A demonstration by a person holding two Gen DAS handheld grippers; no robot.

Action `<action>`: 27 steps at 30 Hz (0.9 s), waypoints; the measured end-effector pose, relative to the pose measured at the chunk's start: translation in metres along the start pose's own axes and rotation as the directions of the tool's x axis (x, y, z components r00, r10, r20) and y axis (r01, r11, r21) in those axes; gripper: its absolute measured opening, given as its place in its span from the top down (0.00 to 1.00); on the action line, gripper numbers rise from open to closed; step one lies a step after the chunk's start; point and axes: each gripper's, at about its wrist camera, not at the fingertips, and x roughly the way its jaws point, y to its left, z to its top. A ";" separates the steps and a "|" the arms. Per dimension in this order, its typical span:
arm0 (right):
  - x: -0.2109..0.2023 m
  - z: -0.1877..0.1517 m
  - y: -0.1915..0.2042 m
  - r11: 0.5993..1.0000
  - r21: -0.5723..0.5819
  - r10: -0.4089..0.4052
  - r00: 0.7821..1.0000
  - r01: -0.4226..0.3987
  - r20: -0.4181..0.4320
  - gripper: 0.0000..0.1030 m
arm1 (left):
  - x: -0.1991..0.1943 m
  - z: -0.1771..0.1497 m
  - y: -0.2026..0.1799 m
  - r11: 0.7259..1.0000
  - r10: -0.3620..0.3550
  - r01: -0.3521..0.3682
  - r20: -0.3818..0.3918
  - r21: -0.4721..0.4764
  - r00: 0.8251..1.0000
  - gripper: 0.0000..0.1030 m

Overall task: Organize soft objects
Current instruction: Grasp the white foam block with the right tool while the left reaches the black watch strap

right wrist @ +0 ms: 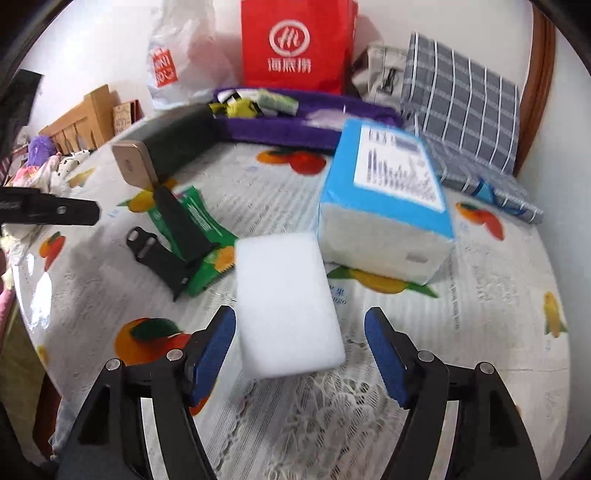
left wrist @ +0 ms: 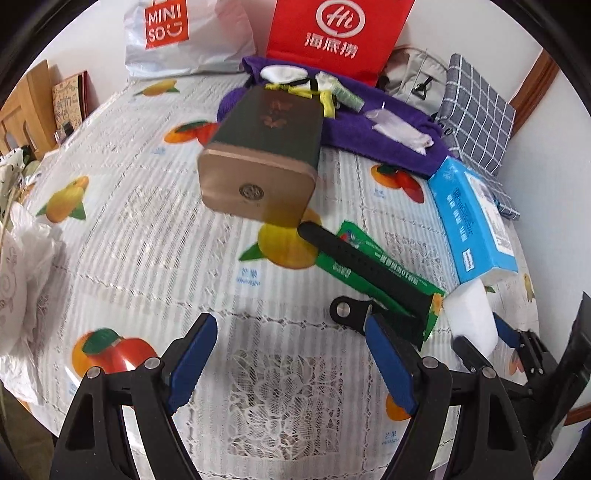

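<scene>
Sponge (right wrist: 286, 304), white and blocky, lies on the fruit-print tablecloth (right wrist: 480, 314) right between the spread fingers of the right gripper (right wrist: 300, 356); its near left edge sits just beside the left blue pad (right wrist: 214, 356), while a clear gap remains on the right-hand side. Jaws wide, nothing clamped. Close behind the sponge stands the blue tissue pack (right wrist: 388, 192), its white front face near the sponge's far right corner. To the left, a black strap (right wrist: 181, 229) lies across a green packet (right wrist: 207, 254), near the sponge's left edge. Over on the left gripper (left wrist: 291, 363), fingers released and spread above bare lace cloth, with open room ahead up to the dark green tin (left wrist: 262, 158). Far back, a purple towel (left wrist: 388, 125) runs under the red bag (left wrist: 332, 33), a grey checked cloth (right wrist: 461, 110) filling the right rear corner.
</scene>
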 end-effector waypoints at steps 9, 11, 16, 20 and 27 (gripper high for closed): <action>-0.004 -0.016 -0.012 0.998 0.044 0.034 0.999 -0.034 0.008 0.49 | 0.029 -0.008 -0.029 0.991 -0.130 0.127 -0.109 -0.034 0.986 0.27; -0.007 -0.021 -0.020 0.997 0.062 0.038 0.999 -0.038 0.010 0.49 | 0.030 -0.007 -0.038 0.993 -0.112 0.110 -0.090 -0.029 0.990 0.30; -0.013 -0.027 -0.041 0.992 0.114 0.050 0.998 -0.052 0.022 0.49 | 0.037 -0.001 -0.057 1.000 -0.016 0.016 -0.060 -0.003 0.998 0.30; -0.015 -0.027 -0.054 0.989 0.137 0.056 0.998 -0.060 0.033 0.49 | 0.043 0.004 -0.073 0.994 0.085 -0.084 -0.012 0.063 0.996 0.48; -0.017 -0.031 -0.066 0.983 0.165 0.070 0.996 -0.077 0.051 0.49 | 0.034 0.007 -0.062 0.997 0.069 -0.068 -0.024 0.047 0.997 0.71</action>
